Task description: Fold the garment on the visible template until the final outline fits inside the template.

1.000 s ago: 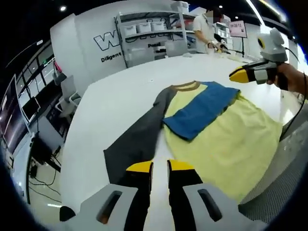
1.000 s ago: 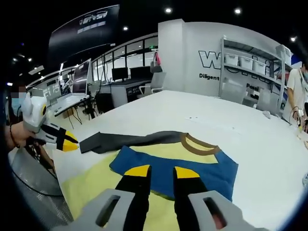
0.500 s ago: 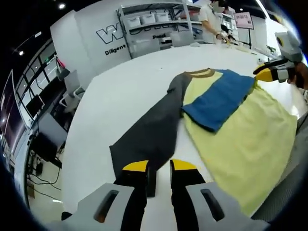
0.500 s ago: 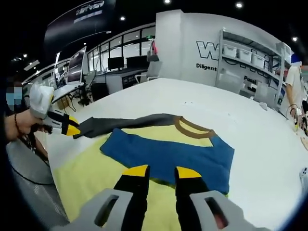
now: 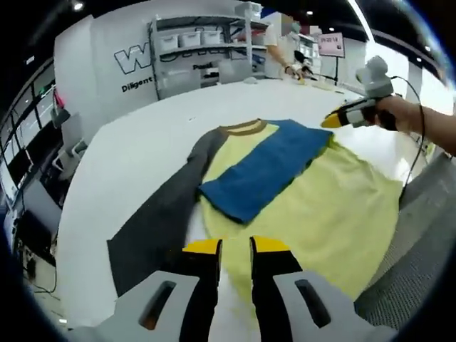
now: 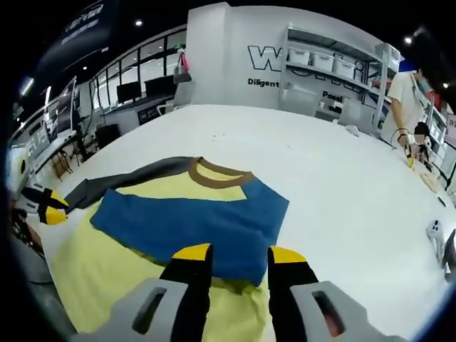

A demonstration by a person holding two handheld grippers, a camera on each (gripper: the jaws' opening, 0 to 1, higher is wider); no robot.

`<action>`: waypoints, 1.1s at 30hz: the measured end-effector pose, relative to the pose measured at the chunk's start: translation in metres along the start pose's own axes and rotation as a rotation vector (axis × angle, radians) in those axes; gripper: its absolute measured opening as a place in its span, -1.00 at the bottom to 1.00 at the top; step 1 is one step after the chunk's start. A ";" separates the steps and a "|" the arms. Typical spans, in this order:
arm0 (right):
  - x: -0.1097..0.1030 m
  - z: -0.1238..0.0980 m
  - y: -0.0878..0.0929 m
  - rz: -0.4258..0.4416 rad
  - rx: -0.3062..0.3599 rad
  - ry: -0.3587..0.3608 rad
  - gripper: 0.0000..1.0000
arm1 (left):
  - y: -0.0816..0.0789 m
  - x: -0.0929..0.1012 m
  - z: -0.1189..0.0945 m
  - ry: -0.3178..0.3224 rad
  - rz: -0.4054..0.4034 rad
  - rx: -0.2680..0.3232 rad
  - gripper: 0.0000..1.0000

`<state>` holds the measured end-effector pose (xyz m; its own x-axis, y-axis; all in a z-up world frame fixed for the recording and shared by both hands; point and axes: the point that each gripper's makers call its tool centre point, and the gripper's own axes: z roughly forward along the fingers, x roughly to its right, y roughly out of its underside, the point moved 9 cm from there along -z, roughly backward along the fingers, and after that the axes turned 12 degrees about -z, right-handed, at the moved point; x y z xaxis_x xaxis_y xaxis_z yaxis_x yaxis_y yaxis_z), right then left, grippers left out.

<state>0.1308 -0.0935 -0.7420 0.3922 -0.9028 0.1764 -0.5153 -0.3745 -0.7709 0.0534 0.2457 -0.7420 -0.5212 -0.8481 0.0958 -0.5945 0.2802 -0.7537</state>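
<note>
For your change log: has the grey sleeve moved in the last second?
No. The grey sleeve still lies stretched flat from the brown collar, beside the yellow body.

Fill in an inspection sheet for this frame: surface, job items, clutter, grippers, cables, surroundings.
Surface: white table, wide and bare around the shirt.
Job's things: yellow shirt lying flat, blue sleeve folded across the chest, grey sleeve extended sideways, brown collar. Template: not distinguishable.
Clutter: nothing seen near the shirt.
Grippers: left gripper and right gripper both open, holding nothing, over the shirt's edges.
Cables: one black cable trailing from the right gripper.
Surroundings: shelving with bins, a person at the far table end.
</note>
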 end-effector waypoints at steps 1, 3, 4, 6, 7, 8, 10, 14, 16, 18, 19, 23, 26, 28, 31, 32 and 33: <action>0.001 0.001 0.001 0.008 -0.005 -0.005 -0.49 | -0.001 0.009 0.003 0.030 0.024 0.003 -0.70; 0.001 0.002 0.002 0.010 -0.012 -0.010 -0.49 | -0.003 0.022 0.006 0.087 0.034 0.000 -0.70; 0.001 0.003 0.003 0.008 -0.017 -0.014 -0.49 | -0.004 0.027 0.008 0.110 0.034 0.001 -0.70; 0.002 0.006 0.005 0.015 -0.027 -0.026 -0.48 | -0.005 0.035 0.010 0.157 0.046 -0.010 -0.68; 0.003 0.007 0.005 0.023 -0.032 -0.021 -0.45 | -0.006 0.041 0.012 0.178 0.068 -0.017 -0.67; 0.004 0.008 0.006 0.028 -0.039 -0.012 -0.40 | -0.006 0.042 0.012 0.185 0.072 -0.017 -0.64; 0.007 0.010 0.006 0.028 -0.042 -0.016 -0.42 | -0.005 0.050 0.015 0.217 0.080 -0.034 -0.58; 0.016 0.021 0.003 0.062 -0.042 -0.026 -0.46 | 0.001 0.068 0.022 0.297 0.149 -0.082 -0.59; 0.019 0.026 0.003 0.098 -0.049 -0.037 -0.50 | 0.004 0.077 0.026 0.330 0.185 -0.097 -0.60; 0.023 0.034 0.003 0.118 -0.046 -0.048 -0.50 | 0.005 0.086 0.030 0.354 0.202 -0.110 -0.53; 0.024 0.038 0.004 0.116 -0.059 -0.054 -0.51 | 0.006 0.090 0.034 0.355 0.208 -0.110 -0.45; 0.028 0.048 0.004 0.111 -0.072 -0.064 -0.53 | 0.008 0.102 0.041 0.394 0.318 -0.133 -0.36; 0.032 0.057 0.006 0.099 -0.079 -0.054 -0.54 | 0.008 0.108 0.048 0.408 0.314 -0.138 -0.35; 0.035 0.062 0.004 0.095 -0.063 -0.049 -0.56 | 0.008 0.110 0.052 0.406 0.328 -0.137 -0.39; 0.041 0.072 0.004 0.061 -0.062 -0.029 -0.56 | 0.009 0.112 0.057 0.410 0.330 -0.149 -0.42; 0.042 0.075 0.004 0.059 -0.070 -0.032 -0.56 | 0.010 0.113 0.058 0.412 0.336 -0.153 -0.43; 0.044 0.079 0.004 0.058 -0.071 -0.034 -0.56 | 0.010 0.114 0.059 0.413 0.340 -0.157 -0.42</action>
<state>0.2062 -0.1174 -0.7855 0.3853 -0.9161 0.1114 -0.5900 -0.3373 -0.7336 0.0239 0.1259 -0.7770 -0.8776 -0.4600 0.1351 -0.4187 0.5980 -0.6834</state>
